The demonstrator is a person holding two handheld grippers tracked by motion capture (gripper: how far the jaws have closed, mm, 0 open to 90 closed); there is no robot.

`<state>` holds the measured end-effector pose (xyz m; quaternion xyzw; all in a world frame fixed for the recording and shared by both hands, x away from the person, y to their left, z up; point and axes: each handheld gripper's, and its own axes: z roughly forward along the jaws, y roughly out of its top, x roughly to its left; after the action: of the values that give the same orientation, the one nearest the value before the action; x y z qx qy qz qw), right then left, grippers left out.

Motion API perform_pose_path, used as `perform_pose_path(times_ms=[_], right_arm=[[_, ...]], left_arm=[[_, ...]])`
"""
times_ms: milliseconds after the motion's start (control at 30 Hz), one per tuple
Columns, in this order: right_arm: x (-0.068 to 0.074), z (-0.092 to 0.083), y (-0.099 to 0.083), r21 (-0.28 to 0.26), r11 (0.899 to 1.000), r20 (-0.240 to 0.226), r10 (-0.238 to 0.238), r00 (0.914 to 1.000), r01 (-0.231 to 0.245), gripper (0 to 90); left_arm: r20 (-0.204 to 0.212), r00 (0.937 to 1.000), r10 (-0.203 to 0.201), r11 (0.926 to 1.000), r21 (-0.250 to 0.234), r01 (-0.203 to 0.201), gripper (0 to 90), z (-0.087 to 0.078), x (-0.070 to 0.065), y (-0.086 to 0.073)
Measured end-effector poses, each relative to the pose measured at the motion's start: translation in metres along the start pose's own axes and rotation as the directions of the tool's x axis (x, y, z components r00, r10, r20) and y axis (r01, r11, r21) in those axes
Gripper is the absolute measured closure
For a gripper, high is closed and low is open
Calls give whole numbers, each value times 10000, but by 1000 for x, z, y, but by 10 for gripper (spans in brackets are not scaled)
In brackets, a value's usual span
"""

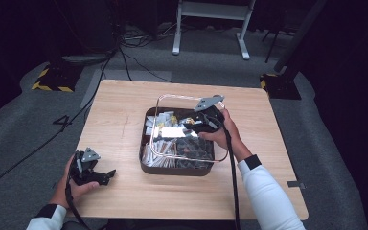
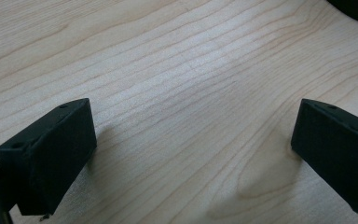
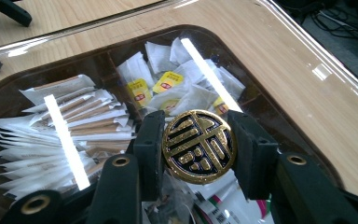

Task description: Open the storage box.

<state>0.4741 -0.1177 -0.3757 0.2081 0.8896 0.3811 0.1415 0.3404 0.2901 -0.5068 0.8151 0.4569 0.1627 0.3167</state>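
Dark room, grey carpet, cables and white stand legs (image 1: 210,28) beyond a pale wood worktop (image 1: 120,120).

Dark compartment tray (image 1: 146,165) right of centre on worktop. Clear lid (image 1: 159,125) over tray, shifted toward the far side so its far edge overhangs; lid rim and light reflections visible in right gripper view (image 3: 307,60).

Tray contents, through lid: fanned white paper sachets (image 3: 70,126) in one compartment; tea bags with yellow tags (image 3: 168,84) in the adjoining compartment; darker packets (image 1: 194,148) in the near right part, contents unclear.

Round black-and-gold knob (image 3: 199,145) on top of lid, ornate gold pattern on its face.

Right gripper (image 3: 199,154) closed on that knob, one jaw pressed against each side. In high view, right gripper (image 1: 202,122) above far part of tray, right hand (image 1: 223,134) wrapped around it, white sleeve (image 1: 268,196) running to bottom edge.

Left gripper (image 1: 106,176) near left front corner of worktop, well apart from tray, held in left hand (image 1: 74,184). Jaws spread wide, nothing between them; bare wood grain under left gripper (image 2: 193,144), jaw tips low over worktop, contact not determinable.
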Motion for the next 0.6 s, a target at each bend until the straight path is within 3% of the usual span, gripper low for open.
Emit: perform_pose_path(times_ms=[600], right_arm=[[-15,-43,-17,-213,9994,509,297,9983,-286,588]], left_arm=[[-1,10000,5,10000,11,-5,1,0,0,0]])
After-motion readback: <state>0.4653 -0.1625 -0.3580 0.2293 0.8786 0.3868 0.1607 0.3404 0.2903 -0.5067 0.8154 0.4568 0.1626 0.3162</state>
